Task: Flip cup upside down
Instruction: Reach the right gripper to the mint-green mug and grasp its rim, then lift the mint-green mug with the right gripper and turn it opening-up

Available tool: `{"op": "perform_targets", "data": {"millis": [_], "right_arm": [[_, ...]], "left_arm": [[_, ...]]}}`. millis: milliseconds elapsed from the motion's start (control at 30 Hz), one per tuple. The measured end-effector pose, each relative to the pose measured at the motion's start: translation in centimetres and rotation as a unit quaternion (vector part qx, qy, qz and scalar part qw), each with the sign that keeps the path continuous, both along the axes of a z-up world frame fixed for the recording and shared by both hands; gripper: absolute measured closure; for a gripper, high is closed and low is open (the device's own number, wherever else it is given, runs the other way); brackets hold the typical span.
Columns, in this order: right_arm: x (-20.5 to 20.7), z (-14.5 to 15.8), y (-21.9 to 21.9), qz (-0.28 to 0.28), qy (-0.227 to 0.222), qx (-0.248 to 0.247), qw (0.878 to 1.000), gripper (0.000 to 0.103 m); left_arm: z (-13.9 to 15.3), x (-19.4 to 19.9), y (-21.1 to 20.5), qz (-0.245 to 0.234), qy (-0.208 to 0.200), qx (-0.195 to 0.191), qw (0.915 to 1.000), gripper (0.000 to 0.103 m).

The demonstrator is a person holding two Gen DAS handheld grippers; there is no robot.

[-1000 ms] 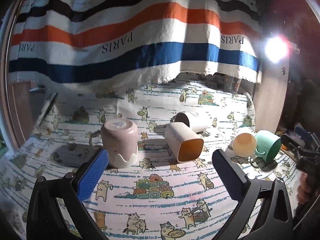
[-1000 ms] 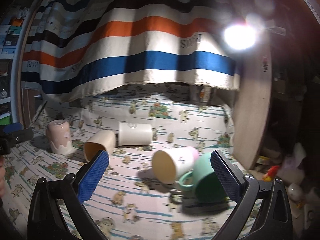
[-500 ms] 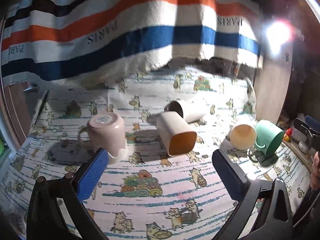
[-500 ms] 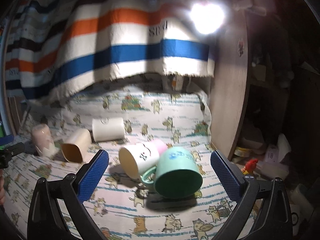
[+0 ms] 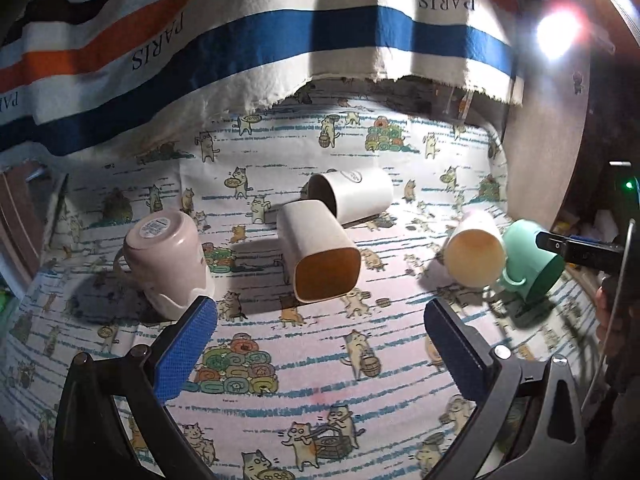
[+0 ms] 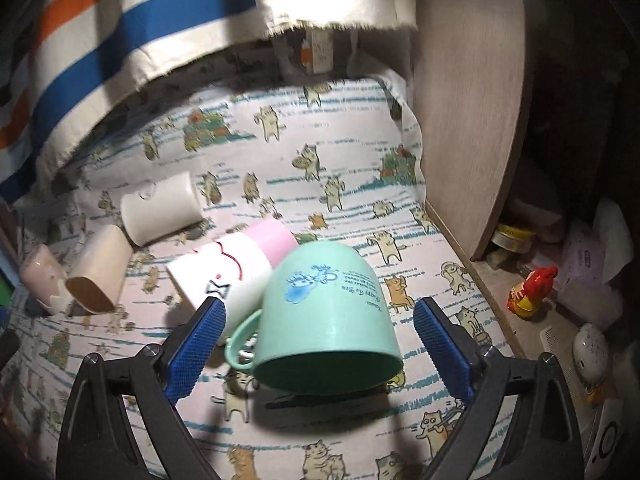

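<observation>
A mint green mug [image 6: 332,316] lies on its side on the cat-print cloth [image 6: 320,160], mouth toward me, between the open jaws of my right gripper [image 6: 318,324], which is empty. A white and pink cup [image 6: 236,264] lies against its left side. In the left wrist view the green mug [image 5: 532,256] and that cup [image 5: 474,254] lie at the right. My left gripper [image 5: 320,328] is open and empty. A pink mug [image 5: 166,256] stands upside down by its left finger. A beige square cup [image 5: 320,254] and a white cup [image 5: 352,196] lie on their sides.
A striped PARIS cloth [image 5: 240,40] hangs at the back. A wooden panel [image 6: 468,120] borders the surface on the right, with a red toy [image 6: 530,290] and clutter beyond it. A bright lamp [image 5: 556,36] shines at the upper right.
My right gripper has moved forward and right, so the green mug now lies between its jaws. My left gripper has drawn back and risen from the upside-down pink mug.
</observation>
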State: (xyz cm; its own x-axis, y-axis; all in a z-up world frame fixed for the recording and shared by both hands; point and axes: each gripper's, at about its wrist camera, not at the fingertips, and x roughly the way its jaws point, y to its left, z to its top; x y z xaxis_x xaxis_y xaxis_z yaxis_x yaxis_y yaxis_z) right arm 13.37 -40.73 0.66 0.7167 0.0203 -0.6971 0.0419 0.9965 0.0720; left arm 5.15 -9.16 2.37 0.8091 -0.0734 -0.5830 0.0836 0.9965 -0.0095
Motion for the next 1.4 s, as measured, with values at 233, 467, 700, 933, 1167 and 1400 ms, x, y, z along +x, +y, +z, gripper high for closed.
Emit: {"op": "perform_targets", "data": {"millis": [233,467,700,933,1167,1400], "right_arm": [[1.1,-3.6,0.0,-0.009,0.037,0.010,0.999,0.007],[1.0,-4.5,0.0,-0.008,0.045,0.011,0.999,0.009],[-0.9,-3.0,0.4,-0.011,0.012,0.009,1.000,0.011],[-3.5,0.3,2.3,0.021,-0.039,0.014,0.999,0.011],[-6.2,3.1,7.4,0.099,-0.079,0.022,0.992,0.011],[-6.2,3.3,12.2,0.151,-0.078,0.026,0.985,0.011]], "left_arm": [[-0.9,0.1,-0.2,-0.004,0.009,0.010,0.9999,0.000],[-1.5,0.2,0.0,0.000,0.015,0.012,0.9998,0.000],[-2.1,0.0,0.3,0.002,0.020,0.015,0.9997,0.000],[-1.8,-0.4,1.2,0.009,0.018,0.004,0.9998,0.000],[-1.5,-0.8,1.7,0.017,0.010,0.003,0.9998,0.000],[-1.2,-1.6,3.1,0.025,0.003,-0.005,0.9997,0.000]]}}
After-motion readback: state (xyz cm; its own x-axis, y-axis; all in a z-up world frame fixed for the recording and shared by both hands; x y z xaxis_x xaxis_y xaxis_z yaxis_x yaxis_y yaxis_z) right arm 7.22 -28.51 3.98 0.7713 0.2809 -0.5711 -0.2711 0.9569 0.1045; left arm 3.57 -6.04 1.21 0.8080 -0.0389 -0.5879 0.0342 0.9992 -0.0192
